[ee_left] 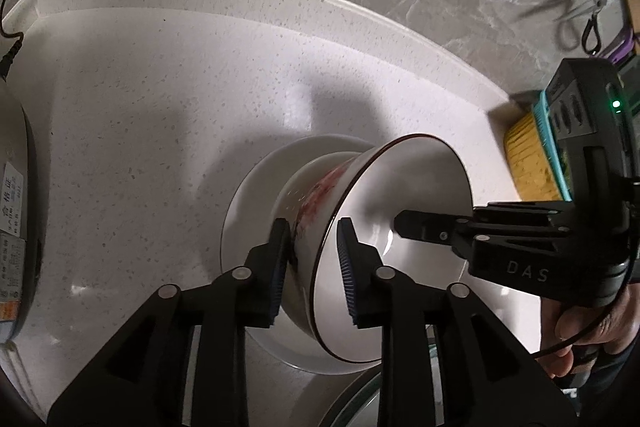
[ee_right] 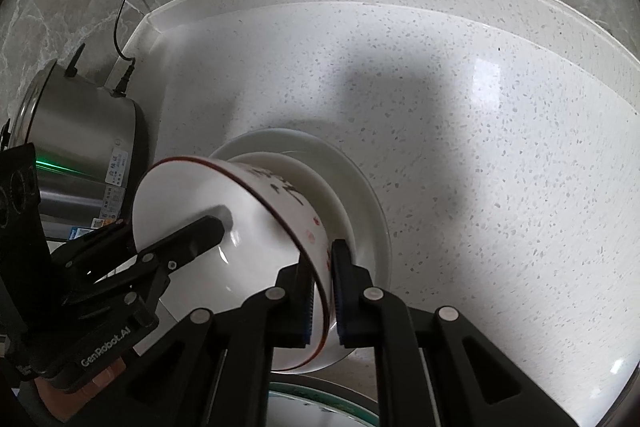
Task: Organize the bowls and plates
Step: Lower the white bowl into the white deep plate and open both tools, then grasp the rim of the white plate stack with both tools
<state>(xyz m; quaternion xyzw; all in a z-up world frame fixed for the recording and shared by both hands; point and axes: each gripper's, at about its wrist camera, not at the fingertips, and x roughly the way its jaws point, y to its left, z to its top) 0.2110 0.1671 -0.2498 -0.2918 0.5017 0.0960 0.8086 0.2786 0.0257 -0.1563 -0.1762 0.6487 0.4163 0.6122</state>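
A white bowl with a dark red rim and red pattern is held over a white plate on the counter. My left gripper is shut on the bowl's near rim, one finger inside and one outside. My right gripper is shut on the opposite rim of the same bowl, above the plate. Each gripper shows in the other's view: the right one reaches into the bowl from the right, the left one from the left.
A steel electric pot with a black cord stands at the left on the speckled white counter. A yellow and teal brush lies at the right by the marble backsplash. A glass-rimmed dish sits at the near edge.
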